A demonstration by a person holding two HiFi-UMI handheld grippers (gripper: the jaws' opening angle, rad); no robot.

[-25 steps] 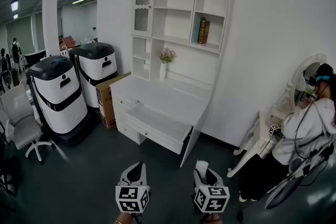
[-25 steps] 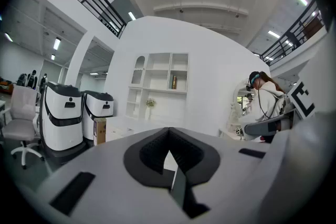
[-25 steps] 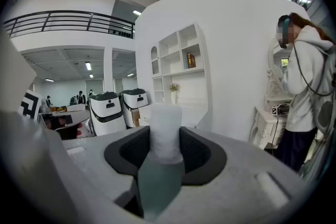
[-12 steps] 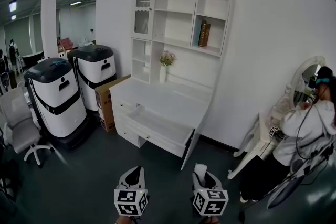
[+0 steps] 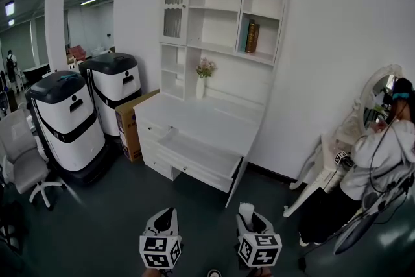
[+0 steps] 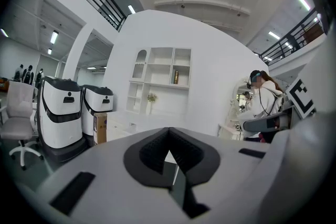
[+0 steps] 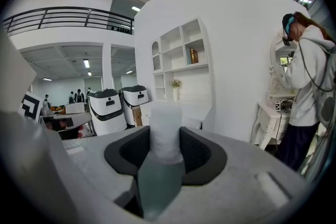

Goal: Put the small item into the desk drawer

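Observation:
A white desk (image 5: 209,121) with a shelf unit on top stands against the wall, its wide drawer (image 5: 195,156) pulled open. Both grippers are low in the head view, over the dark floor and well short of the desk. My right gripper (image 5: 247,210) is shut on a small white cylindrical item (image 5: 246,208), which stands up between the dark pads (image 7: 197,152) in the right gripper view as the item (image 7: 165,131). My left gripper (image 5: 168,212) is shut with nothing in it; its pads (image 6: 152,149) meet in the left gripper view.
Two white-and-black robot units (image 5: 68,120) and a cardboard box (image 5: 129,124) stand left of the desk. An office chair (image 5: 19,156) is at the far left. At the right, a person (image 5: 382,159) sits by a white vanity table (image 5: 324,172). Books (image 5: 251,37) and a vase (image 5: 205,74) are on the shelves.
The head view has shifted slightly and both grippers sit a little lower in it. The right gripper still holds the white item.

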